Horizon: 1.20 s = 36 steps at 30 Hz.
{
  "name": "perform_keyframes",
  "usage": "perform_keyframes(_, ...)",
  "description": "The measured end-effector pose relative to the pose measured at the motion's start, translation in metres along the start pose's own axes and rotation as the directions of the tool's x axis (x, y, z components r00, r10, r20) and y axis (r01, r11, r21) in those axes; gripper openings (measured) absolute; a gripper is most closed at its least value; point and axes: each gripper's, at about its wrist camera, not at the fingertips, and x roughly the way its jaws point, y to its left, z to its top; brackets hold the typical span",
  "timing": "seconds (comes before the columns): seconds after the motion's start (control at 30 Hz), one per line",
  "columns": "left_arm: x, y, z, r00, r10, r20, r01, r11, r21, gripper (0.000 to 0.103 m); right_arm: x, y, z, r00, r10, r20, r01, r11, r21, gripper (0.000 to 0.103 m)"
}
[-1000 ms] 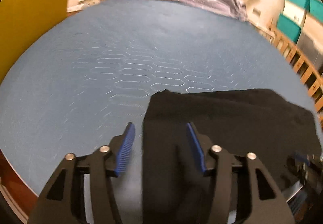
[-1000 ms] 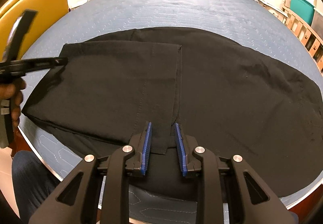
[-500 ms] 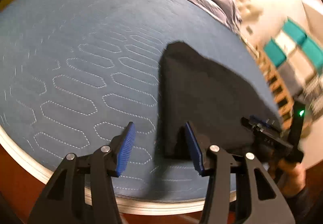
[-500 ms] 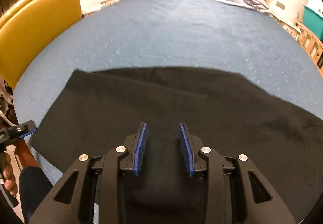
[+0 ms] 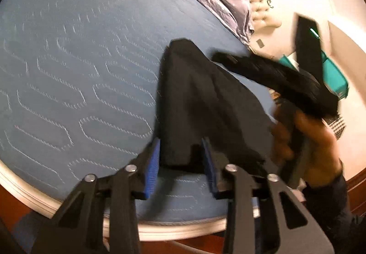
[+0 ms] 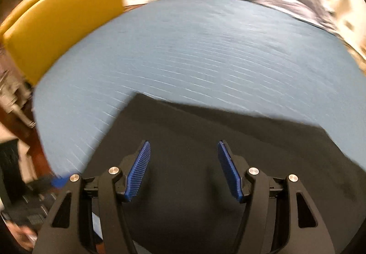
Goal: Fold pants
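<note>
Two hand-held grippers | left (image 5: 180,158) closing around pants (image 5: 205,103) corner | right (image 6: 184,169) released, opening above pants

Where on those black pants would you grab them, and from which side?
Judging by the left wrist view, the near corner of the pants, where the folded edge lies flat near the bed's rim. Come from the bed's edge, sliding one jaw beneath; the left gripper already straddles that corner.

Mattress (image 5: 68,59) open leftward; right hand-held gripper (image 5: 270,71) crowds right.
</note>
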Motion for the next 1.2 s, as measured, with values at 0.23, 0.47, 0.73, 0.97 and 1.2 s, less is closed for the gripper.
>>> perform_keyframes(0.23,0.000,0.016,-0.001,0.994,-0.113,0.005,0.113,0.988,-0.110,0.034,0.071,0.020,0.041,0.996,-0.001,-0.092,0.003,1.000,0.017,0.057)
perform_keyframes(0.47,0.001,0.017,-0.001,0.993,-0.115,0.003,0.114,0.986,-0.122,0.031,0.095,0.024,0.049,0.993,-0.039,-0.113,0.043,0.999,0.034,0.058)
perform_keyframes(0.73,-0.004,0.022,-0.006,0.993,-0.118,0.004,0.117,0.984,-0.135,0.024,0.096,0.025,0.054,0.994,-0.064,-0.084,0.068,0.997,0.043,0.063)
perform_keyframes(0.97,-0.006,0.020,-0.008,0.991,-0.131,0.019,0.133,0.980,-0.146,0.017,0.042,0.035,0.028,0.991,-0.131,-0.017,0.131,0.990,0.056,0.063)
perform_keyframes(1.2,-0.010,0.014,-0.007,0.993,-0.115,0.031,0.118,0.985,-0.130,0.013,0.018,0.036,0.007,0.992,-0.125,-0.018,0.126,0.989,0.080,0.063)
